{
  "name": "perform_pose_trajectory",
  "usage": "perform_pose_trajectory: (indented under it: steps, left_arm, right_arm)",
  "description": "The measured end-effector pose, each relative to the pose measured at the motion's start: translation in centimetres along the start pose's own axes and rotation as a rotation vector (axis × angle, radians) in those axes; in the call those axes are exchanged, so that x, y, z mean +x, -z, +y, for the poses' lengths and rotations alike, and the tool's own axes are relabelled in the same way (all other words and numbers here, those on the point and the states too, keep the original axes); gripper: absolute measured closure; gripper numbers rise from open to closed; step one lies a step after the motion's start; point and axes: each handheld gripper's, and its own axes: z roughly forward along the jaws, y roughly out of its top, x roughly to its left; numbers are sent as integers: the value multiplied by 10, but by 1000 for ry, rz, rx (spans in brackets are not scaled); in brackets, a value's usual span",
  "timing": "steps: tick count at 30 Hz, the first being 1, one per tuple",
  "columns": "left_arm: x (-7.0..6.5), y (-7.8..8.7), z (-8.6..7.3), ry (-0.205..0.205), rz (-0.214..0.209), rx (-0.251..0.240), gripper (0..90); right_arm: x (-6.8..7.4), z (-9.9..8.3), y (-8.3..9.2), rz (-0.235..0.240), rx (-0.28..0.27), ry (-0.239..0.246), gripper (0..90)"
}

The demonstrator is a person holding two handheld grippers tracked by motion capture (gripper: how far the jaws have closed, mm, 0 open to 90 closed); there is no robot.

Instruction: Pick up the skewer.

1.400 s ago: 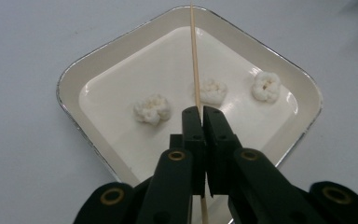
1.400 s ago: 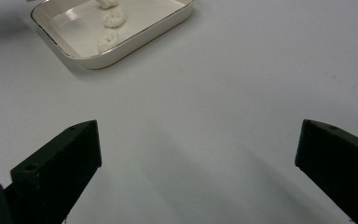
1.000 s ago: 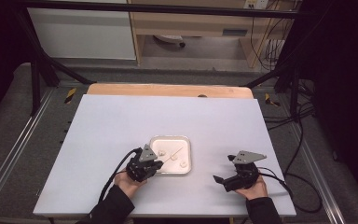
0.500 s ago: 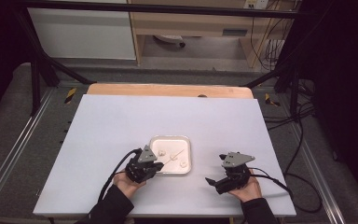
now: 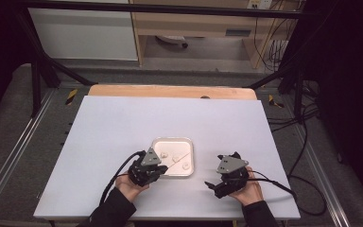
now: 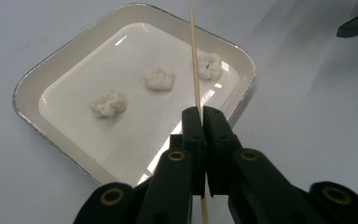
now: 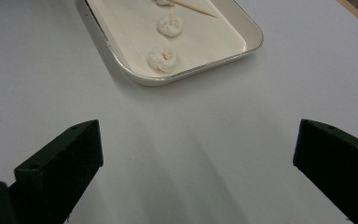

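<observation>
A: Item 1, left gripper (image 5: 159, 168). Condition?

B: Jaws clamped together on a thin wooden skewer (image 6: 196, 70), held near its lower end. The skewer runs up from between the jaws and slants out over the tray (image 6: 32, 77). In the left gripper view its upper length passes just beside 1 of the white pieces; whether it touches that piece cannot be told.

A: Item 2, right gripper (image 5: 216, 185)?

B: Jaws spread wide, nothing between them, bare table (image 5: 123, 123) beneath. It sits near the tray's right side, apart from it, and is held in the person's right hand (image 5: 249, 189).

A: Item 3, the tray?

B: 1 shallow rectangular tray, cream inside, metallic rim, rounded corners. It lies flat on the table's near half, between the 2 grippers, with the left gripper at its near-left corner.

A: Contents?

B: 3 small white clumps, cauliflower-like: 1 (image 6: 107, 103) at the left in the left gripper view, 1 (image 6: 159, 78) in the middle, 1 (image 6: 209, 65) at the right beside the skewer. All are spaced apart on the tray floor.

A: Item 4, the table?

B: Pale grey top, with a wooden board (image 5: 170, 91) along its far edge.
</observation>
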Motion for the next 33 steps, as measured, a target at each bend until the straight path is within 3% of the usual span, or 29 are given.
perform_pose_trajectory:
  steps: [3,21,22,33]
  left_arm:
    - [-1,0,2,-3,-4,4,882]
    - [-13,-6,15,-63,-43,40,883]
    - [-14,-7,16,-67,-46,43,883]
    - [-22,-14,27,-109,-66,66,883]
  right_arm:
    - [4,6,-2,-12,18,56,20]
    - [19,26,-4,-78,65,222,64]
    - [20,28,-4,-87,64,249,80]
    - [28,34,-7,-101,83,367,196]
